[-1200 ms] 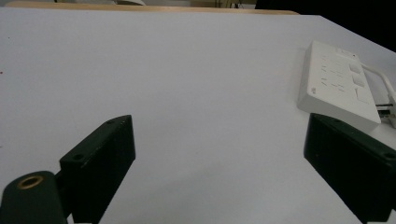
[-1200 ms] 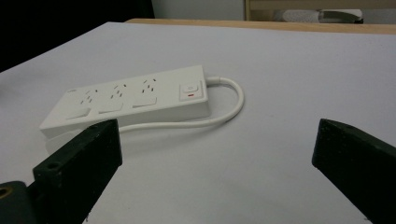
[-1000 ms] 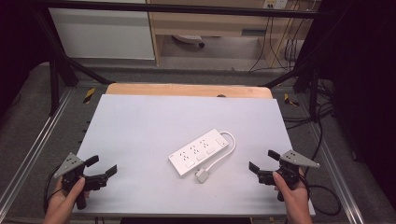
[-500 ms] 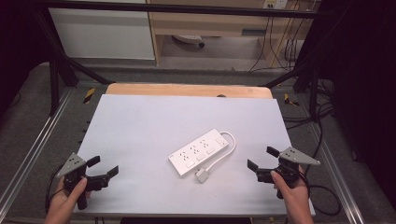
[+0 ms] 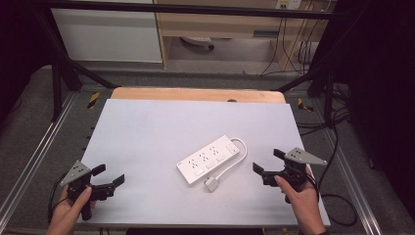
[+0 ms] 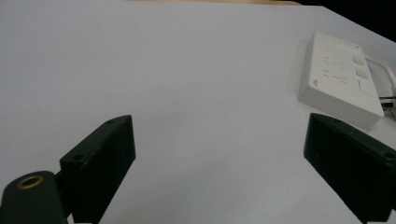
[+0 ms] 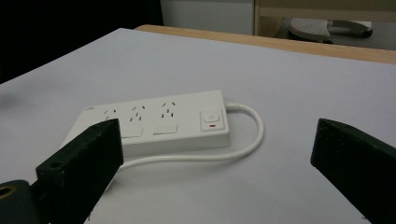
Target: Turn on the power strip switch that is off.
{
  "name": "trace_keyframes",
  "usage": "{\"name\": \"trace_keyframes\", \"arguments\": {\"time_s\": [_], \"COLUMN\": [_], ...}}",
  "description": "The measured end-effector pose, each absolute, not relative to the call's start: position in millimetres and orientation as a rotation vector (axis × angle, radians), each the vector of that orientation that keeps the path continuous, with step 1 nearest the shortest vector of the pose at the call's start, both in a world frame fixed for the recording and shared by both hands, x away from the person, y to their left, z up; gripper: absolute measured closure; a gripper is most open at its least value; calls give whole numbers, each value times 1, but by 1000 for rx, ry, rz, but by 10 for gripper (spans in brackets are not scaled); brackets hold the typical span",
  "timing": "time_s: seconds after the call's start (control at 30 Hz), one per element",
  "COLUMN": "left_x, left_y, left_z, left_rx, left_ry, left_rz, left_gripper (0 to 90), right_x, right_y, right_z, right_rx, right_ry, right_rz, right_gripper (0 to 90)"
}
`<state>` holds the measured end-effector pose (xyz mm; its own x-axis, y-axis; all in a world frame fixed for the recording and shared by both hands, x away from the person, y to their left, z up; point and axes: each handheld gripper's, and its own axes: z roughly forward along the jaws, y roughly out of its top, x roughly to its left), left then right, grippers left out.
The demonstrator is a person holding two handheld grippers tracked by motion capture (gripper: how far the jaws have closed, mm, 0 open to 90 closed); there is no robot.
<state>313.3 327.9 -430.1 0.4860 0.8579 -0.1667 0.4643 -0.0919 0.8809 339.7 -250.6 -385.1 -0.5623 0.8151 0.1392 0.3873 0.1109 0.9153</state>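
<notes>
A white power strip (image 5: 211,159) lies diagonally in the middle of the pale grey table (image 5: 156,132). Its white cable (image 5: 236,155) loops round the far right end back to a plug (image 5: 212,184) by its near side. My left gripper (image 5: 108,176) stands open at the table's front left, well apart from the strip (image 6: 343,81). At the front right my right gripper (image 5: 267,161) is open and faces the strip (image 7: 154,121), a short way from it, with the cable (image 7: 243,140) between. Nothing sits between either pair of jaws.
A wooden board edge (image 5: 195,94) runs along the table's far side. Metal rails (image 5: 29,166) flank the table on both sides. Black cables (image 5: 337,147) trail on the floor at the right, and a cabinet (image 5: 107,34) stands beyond.
The right gripper has crept a little leftwards toward the power strip. The left gripper has edged slightly right. Both stay open and the strip has not moved.
</notes>
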Motion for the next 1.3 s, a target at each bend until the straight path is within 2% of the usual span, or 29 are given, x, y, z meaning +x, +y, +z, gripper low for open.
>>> {"name": "trace_keyframes", "arguments": {"time_s": [1.3], "left_x": [313], "left_y": [326], "left_z": [-431], "left_rx": [1733], "left_ry": [1135], "left_rz": [481], "left_gripper": [88], "right_x": [368], "right_y": [-194], "right_z": [-372], "right_rx": [1087], "right_ry": [2179], "right_rz": [1417], "right_gripper": [62]}}
